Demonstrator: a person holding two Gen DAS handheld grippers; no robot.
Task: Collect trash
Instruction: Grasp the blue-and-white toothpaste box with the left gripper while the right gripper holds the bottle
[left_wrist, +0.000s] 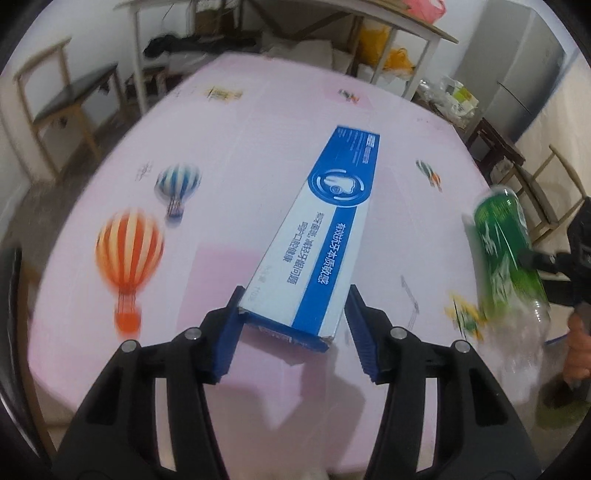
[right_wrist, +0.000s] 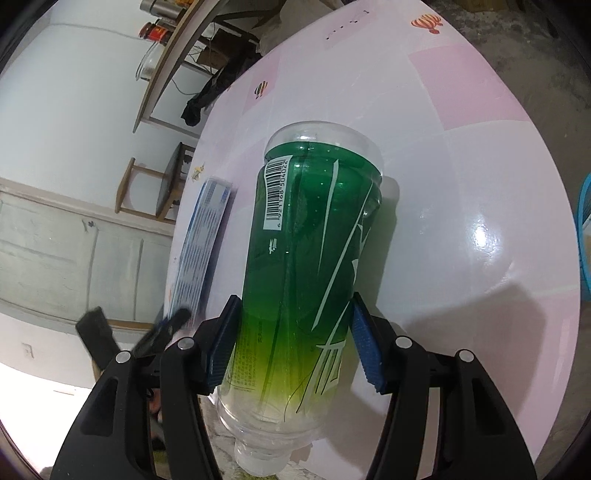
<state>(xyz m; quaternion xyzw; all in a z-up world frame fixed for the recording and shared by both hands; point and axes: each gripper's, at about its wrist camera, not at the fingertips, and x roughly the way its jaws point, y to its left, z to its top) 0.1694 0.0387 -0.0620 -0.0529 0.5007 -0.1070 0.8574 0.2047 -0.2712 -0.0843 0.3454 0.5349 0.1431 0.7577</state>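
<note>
- Toothpaste box (left_wrist: 317, 236), long, blue and white, sits between the blue pads of the left gripper (left_wrist: 293, 328) at its near end; the left pad presses its edge, the right pad stands at or just off its other edge, so the grip looks closed on it.
- Its far end points away over the pink table (left_wrist: 258, 110), and a shadow lies on the cloth under its near end.
- Printed hot-air balloons (left_wrist: 129, 254) decorate the cloth to the left of the box.
- At the right edge of the left wrist view, the green bottle (left_wrist: 509, 254) appears blurred, held by the other gripper, with part of a hand (left_wrist: 578, 347) below it.
- In the right wrist view, the right gripper (right_wrist: 293, 343) pinches the bottle (right_wrist: 314, 258) around its lower label, both pads touching its sides.
- The bottle is clear plastic with a green label and a barcode; its base points far and its neck points near, below the fingers.
- The box (right_wrist: 201, 251) shows to the left of the bottle, well apart from it, with the left gripper's dark fingers (right_wrist: 162, 328), blurred, at its near end.
- A wooden stool (right_wrist: 159, 188) stands beyond the table's left edge.
</note>
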